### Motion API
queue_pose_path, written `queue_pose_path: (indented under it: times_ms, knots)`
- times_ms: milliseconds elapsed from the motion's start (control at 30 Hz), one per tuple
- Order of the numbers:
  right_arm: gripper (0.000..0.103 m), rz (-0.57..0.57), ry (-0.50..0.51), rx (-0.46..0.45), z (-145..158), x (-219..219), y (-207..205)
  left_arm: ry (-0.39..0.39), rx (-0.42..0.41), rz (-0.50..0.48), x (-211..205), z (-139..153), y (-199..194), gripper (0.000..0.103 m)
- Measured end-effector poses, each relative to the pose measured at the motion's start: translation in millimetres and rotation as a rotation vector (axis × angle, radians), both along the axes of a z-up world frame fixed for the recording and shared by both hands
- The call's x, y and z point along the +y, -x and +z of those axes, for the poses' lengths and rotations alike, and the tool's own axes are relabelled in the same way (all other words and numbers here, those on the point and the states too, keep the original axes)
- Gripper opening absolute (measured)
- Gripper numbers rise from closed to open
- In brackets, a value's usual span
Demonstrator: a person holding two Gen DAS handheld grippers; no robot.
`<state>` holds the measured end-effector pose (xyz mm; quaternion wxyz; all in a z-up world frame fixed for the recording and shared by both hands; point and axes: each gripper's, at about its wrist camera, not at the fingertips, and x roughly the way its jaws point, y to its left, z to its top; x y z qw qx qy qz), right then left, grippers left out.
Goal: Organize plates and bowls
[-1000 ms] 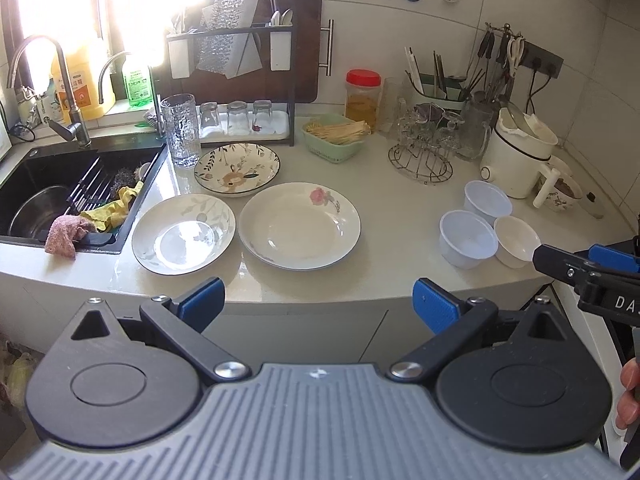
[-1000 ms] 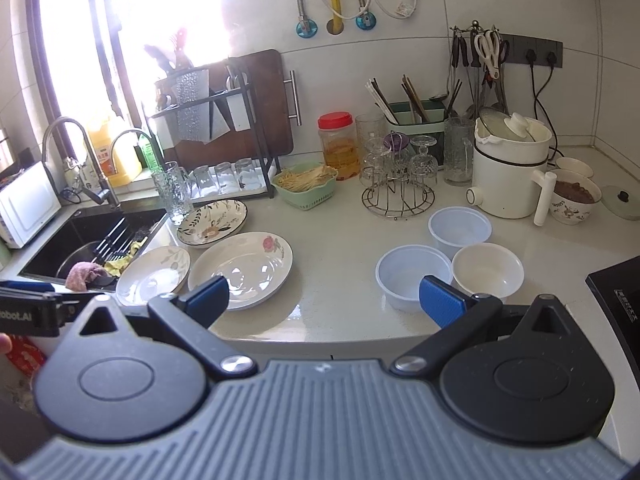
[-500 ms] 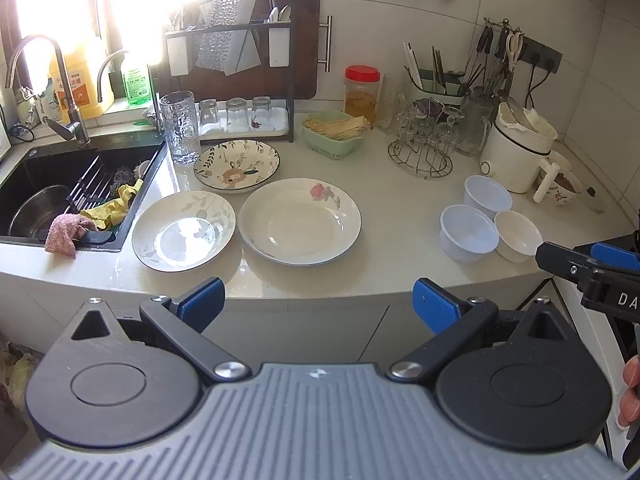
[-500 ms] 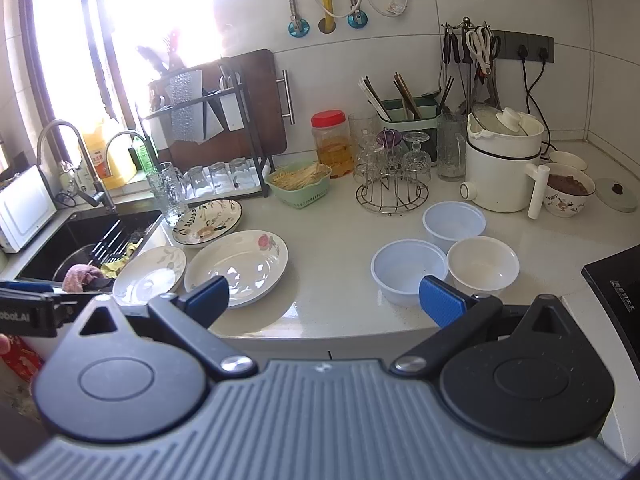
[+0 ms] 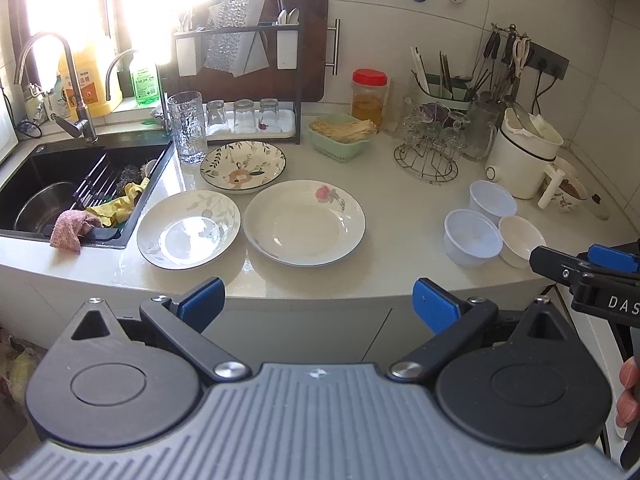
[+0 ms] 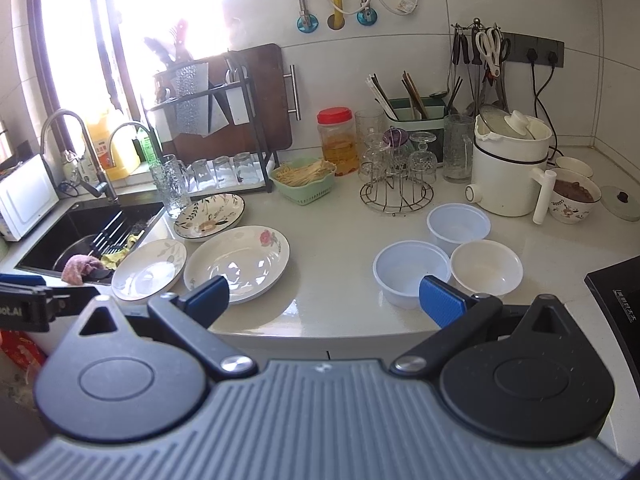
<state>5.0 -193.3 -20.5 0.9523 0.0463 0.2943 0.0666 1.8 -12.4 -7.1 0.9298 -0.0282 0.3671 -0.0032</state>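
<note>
White plates (image 5: 304, 222) and bowls (image 6: 412, 270) are spread along the countertop's (image 6: 340, 240) front edge; the left gripper (image 5: 318, 300) and right gripper (image 6: 324, 296) are held apart, empty, short of them.

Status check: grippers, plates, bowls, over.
Left gripper open, right gripper open, both empty. Three plates and three bowls unstacked on counter. Nothing in the way.

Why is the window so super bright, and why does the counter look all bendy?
In the left wrist view, sun through the window washes it out white and glares on the leaf-pattern plate. In the right wrist view, the window is blown out too, hazing the dish rack. The fisheye lens curves the counter edge in both views.
</note>
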Motion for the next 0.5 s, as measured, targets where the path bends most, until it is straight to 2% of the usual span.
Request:
queue_pose_path:
  times_ms: [500]
  knots:
    - [0.103, 0.013, -0.009, 0.009, -3.1, -1.4, -7.0, 0.004, 0.011, 0.002, 1.3, -1.7, -9.8, 0.102]
